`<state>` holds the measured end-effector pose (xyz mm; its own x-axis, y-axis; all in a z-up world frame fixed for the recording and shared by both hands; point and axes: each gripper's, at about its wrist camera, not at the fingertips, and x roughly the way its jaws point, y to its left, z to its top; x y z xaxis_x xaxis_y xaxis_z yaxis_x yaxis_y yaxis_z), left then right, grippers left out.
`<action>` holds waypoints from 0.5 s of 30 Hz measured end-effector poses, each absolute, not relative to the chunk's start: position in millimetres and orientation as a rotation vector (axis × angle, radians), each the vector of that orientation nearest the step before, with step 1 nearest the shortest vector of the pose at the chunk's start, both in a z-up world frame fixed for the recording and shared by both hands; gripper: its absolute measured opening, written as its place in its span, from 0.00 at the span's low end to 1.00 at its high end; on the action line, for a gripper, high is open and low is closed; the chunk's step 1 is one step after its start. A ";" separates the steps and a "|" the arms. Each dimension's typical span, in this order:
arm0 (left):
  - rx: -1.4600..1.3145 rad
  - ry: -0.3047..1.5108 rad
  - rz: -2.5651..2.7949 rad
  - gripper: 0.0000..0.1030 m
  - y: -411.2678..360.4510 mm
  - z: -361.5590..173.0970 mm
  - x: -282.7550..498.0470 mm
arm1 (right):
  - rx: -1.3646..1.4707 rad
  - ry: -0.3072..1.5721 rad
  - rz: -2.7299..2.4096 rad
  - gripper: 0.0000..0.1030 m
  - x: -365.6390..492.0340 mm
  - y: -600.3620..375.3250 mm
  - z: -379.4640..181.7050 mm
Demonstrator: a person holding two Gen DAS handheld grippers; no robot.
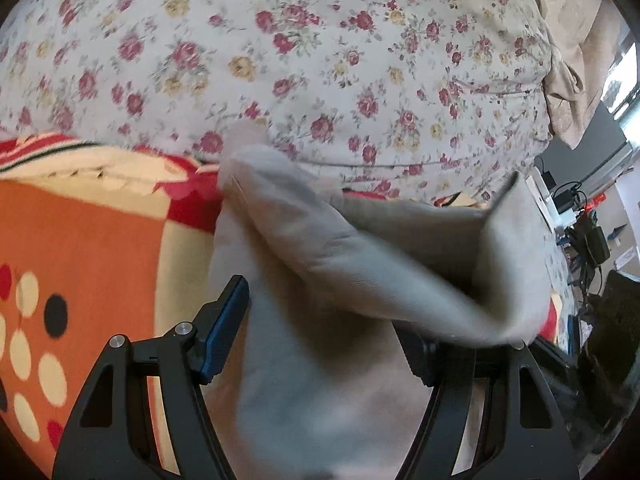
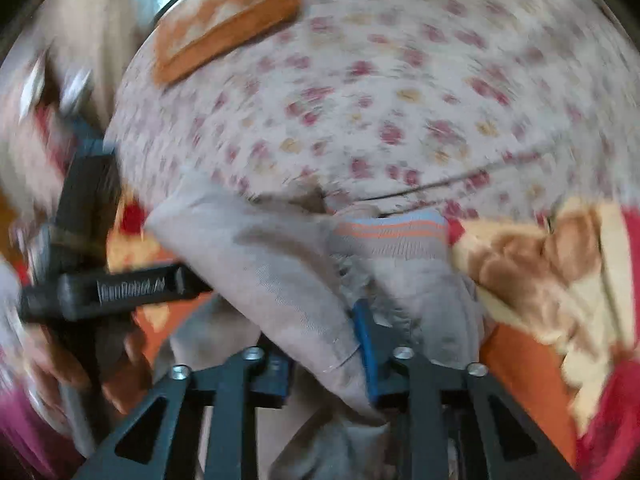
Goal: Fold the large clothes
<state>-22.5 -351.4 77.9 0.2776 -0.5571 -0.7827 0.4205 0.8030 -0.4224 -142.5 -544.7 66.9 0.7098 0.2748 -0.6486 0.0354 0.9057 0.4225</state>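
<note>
We are holding the beige garment [image 1: 320, 264] above the floral bedsheet [image 1: 320, 60], its fold running across between both hands: our right gripper [image 2: 324, 344] jaws are pinching it narrowly, while our left gripper [image 1: 320, 340] jaws are standing wide around the cloth.

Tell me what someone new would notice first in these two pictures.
Probably the pale grey garment bunched in the middle, lying between the left tongs and pinched in the right tongs. Behind it spreads a flowered sheet, and at the left an orange blanket with pale dots.
</note>
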 end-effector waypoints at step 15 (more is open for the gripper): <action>-0.069 1.173 -0.570 0.68 -346.5 51.0 -21.6 | 0.647 0.776 0.082 0.57 -124.5 -603.2 46.2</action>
<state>-21.6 -346.5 51.0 0.2634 -0.4564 -0.8499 0.3866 0.8571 -0.3404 -124.5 -603.2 46.2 0.7207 0.2987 -0.6256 0.1621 0.8047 0.5710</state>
